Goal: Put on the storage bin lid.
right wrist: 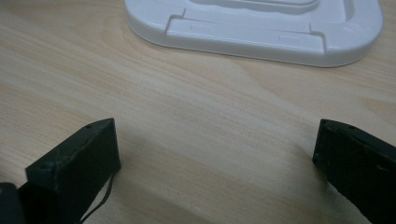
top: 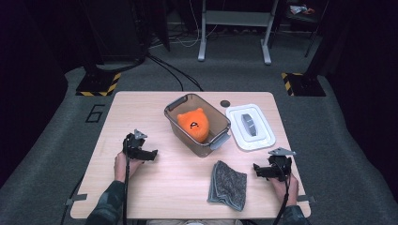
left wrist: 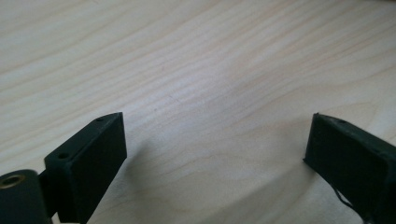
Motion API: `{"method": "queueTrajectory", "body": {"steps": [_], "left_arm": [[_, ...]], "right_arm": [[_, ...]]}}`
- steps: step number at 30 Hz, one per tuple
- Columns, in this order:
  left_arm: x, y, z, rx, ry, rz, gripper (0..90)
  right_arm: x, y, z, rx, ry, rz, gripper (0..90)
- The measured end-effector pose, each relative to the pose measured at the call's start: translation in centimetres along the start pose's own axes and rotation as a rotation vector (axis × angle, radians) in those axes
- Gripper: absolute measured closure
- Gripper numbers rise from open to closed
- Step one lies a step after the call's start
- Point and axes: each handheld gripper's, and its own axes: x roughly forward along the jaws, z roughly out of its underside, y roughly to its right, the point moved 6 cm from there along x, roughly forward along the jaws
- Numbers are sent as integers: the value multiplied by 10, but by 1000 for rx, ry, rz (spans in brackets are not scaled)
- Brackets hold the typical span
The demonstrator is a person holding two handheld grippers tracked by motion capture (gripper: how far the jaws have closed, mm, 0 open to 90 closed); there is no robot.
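Note:
A clear plastic bin (top: pixel 174 119) stands mid-table with an orange plush toy (top: pixel 194 123) inside it. Its white lid (top: pixel 265 136) lies flat to the right, its near edge (right wrist: pixel 252 44) also showing in the right gripper view. A folded grey cloth (top: pixel 228 184) lies near the front edge. My left gripper (top: pixel 151 154) rests low over bare wood at the left, jaws wide apart (left wrist: pixel 215 154) with nothing between them. My right gripper (top: pixel 259 170) sits at the front right, beside the cloth and in front of the lid, also open and empty (right wrist: pixel 215 161).
The wooden table (top: pixel 141 112) has a small dark round disc (top: pixel 225 103) near its back edge, behind the bin. Beyond the table are carpet, black stand bases with yellow-black tape and a white table frame (top: pixel 234 28).

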Motion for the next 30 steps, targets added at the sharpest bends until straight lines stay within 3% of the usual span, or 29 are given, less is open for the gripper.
{"method": "queueTrajectory", "body": {"steps": [1,6,14,21,30], "left_arm": [[1,0,0,-28,8,7,33],[4,-6,2,-28,50,18,0],[5,-7,1,-22,54,21,0],[7,-6,-1,-20,54,22,0],[9,-7,-2,-23,55,19,0]], "right_arm": [[0,0,0,-2,0,-1,0],[0,0,0,5,-3,-2,0],[-1,2,1,-16,-5,-26,0],[-2,4,1,-26,-20,-18,0],[-6,11,-9,27,-26,-19,14]]}}
